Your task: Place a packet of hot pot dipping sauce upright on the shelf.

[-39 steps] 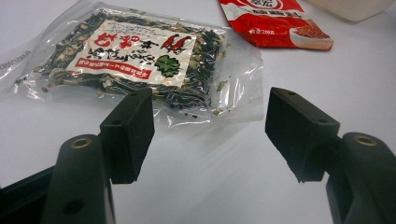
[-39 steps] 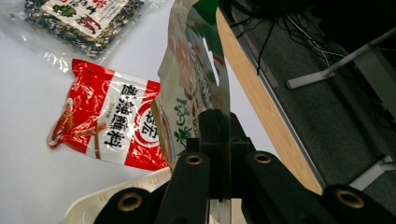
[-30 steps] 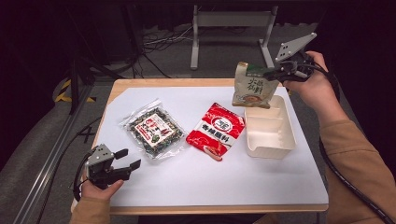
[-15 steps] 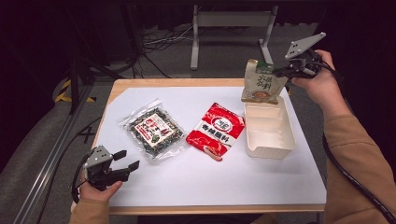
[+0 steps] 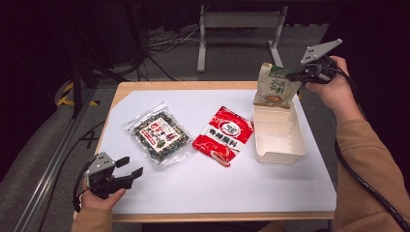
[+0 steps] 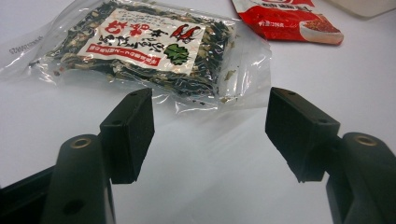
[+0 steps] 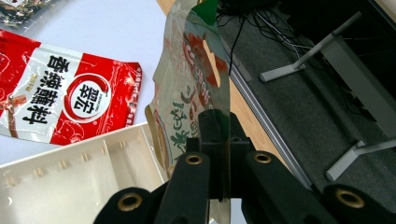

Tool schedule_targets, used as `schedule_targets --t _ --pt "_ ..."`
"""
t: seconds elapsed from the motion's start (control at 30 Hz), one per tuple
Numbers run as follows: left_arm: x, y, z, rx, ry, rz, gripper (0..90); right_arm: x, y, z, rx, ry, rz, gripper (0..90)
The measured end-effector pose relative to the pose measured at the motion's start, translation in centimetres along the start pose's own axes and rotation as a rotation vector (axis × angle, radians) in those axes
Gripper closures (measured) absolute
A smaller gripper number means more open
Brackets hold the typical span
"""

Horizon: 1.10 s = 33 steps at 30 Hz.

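My right gripper is shut on the top edge of a beige snack pouch, which hangs above the far end of the white box. In the right gripper view the pouch is pinched edge-on between the black jaws of that gripper. A red and white sachet lies flat left of the box. A clear bag of dark dried flakes lies further left. Near the table's front left corner my left gripper rests open; its jaws point at the clear bag.
A white sheet covers the wooden table. Beyond the far edge are a dark floor, cables and a grey metal stand. A black post stands left of the table.
My right gripper has carried the beige pouch to the right and slightly down, toward the far end of the white box. The left gripper has stayed put.
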<state>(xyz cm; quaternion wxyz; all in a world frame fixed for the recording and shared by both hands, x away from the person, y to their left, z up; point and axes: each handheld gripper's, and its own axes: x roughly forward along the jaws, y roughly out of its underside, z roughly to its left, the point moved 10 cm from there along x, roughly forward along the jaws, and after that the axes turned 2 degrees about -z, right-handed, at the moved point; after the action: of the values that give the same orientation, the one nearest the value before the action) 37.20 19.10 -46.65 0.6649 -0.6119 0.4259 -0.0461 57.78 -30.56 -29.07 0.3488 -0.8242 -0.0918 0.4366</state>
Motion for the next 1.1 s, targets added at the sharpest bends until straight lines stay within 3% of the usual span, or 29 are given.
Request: schedule_targets --t 0.43,0.93,1.1 --pt "0.0 0.0 0.0 0.001 0.0 0.001 33.2 1.2 1.6 -0.1 0.03 -0.001 0.01 89.5" --pt "0.1 0.0 0.0 0.003 0.0 0.002 33.2 1.8 2.0 0.3 0.026 -0.023 0.0 89.4" --pt "0.1 0.0 0.1 0.004 0.0 0.003 33.2 2.5 2.7 0.7 0.02 -0.038 0.032 89.2"
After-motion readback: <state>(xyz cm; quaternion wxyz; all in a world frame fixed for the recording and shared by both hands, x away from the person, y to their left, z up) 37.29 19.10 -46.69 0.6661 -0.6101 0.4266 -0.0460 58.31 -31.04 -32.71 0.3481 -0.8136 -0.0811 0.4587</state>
